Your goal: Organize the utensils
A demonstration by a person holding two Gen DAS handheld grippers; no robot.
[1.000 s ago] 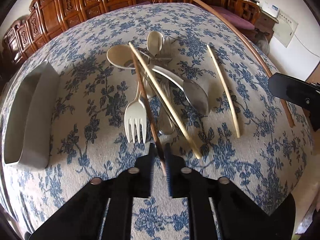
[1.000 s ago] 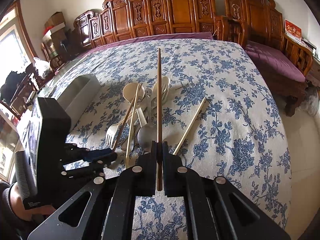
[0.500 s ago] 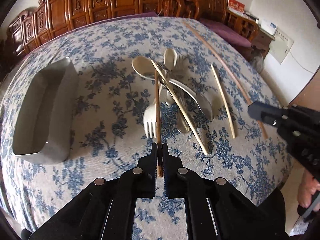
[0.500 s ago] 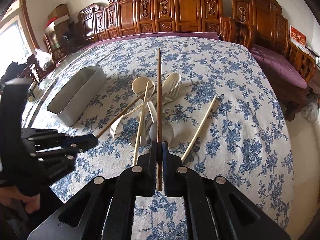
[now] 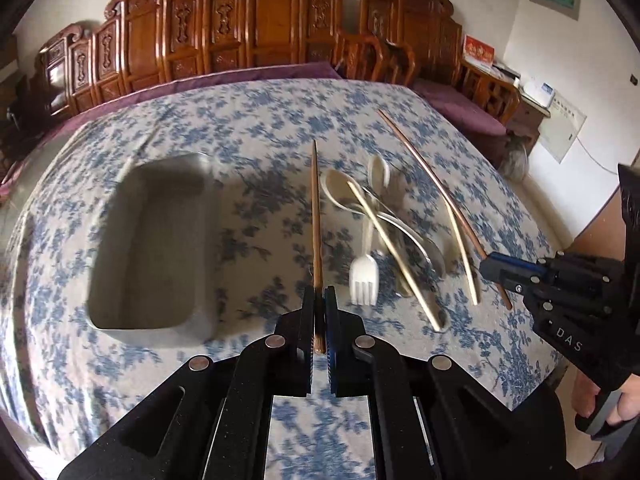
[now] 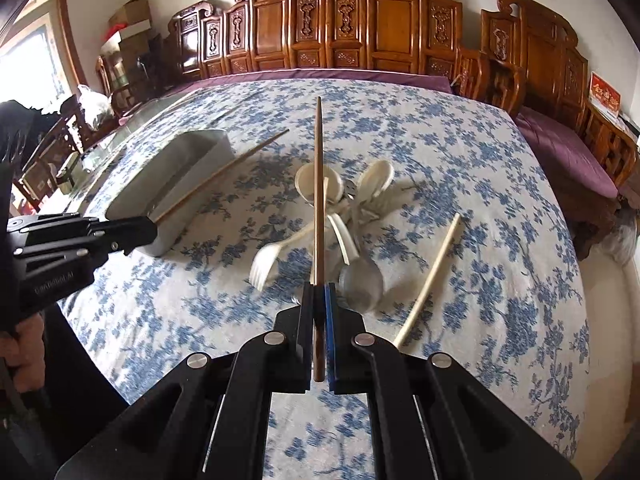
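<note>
My left gripper [image 5: 319, 296] is shut on a brown chopstick [image 5: 316, 216], held in the air just right of the grey tray [image 5: 160, 334]. To its right on the flowered cloth lies a pile: a white fork [image 5: 364, 280], cream spoons [image 5: 340, 188], a metal spoon [image 5: 434, 252] and two pale chopsticks [image 5: 396, 256]. My right gripper [image 6: 319, 292] is shut on a second brown chopstick [image 6: 318, 192], above the pile. In the right wrist view the left gripper [image 6: 148, 226] sits beside the tray [image 6: 188, 216], the fork [image 6: 266, 260] and one pale chopstick [image 6: 428, 276].
Carved wooden chairs [image 6: 392, 28] with purple cushions [image 6: 560, 148] line the far side of the table. The cloth's edge [image 5: 536, 352] drops off at the right. A person's hand [image 5: 624, 404] grips the right tool's handle.
The left gripper has lifted its brown chopstick off the pile and carried it left, up beside the tray. The right gripper has drifted slightly, still gripping its chopstick.
</note>
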